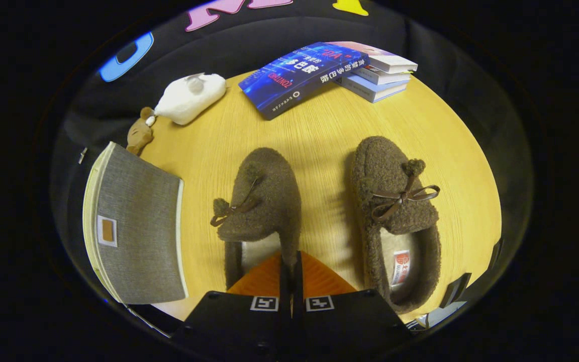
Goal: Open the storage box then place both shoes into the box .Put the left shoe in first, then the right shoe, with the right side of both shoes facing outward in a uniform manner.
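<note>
Two brown fuzzy slippers with bows lie side by side on a yellow wooden table point(319, 125), toes pointing away from me. My gripper point(290, 274) is shut on the inner side rim of the left-hand slipper point(269, 191), near its heel; the thin wall runs down between the two fingers. The right-hand slipper point(392, 201) lies free, just right of the fingers, with its lining label showing. A grey fabric storage box point(138, 226) with a small brown tab sits left of the held slipper. Its grey face is toward me and I cannot tell whether it is open.
Beyond the slippers lie a blue book point(299, 75) and a small stack of books point(380, 73) at the table's far edge. A white plush toy point(189, 98) and a small brown bear point(139, 133) sit at the far left, behind the box.
</note>
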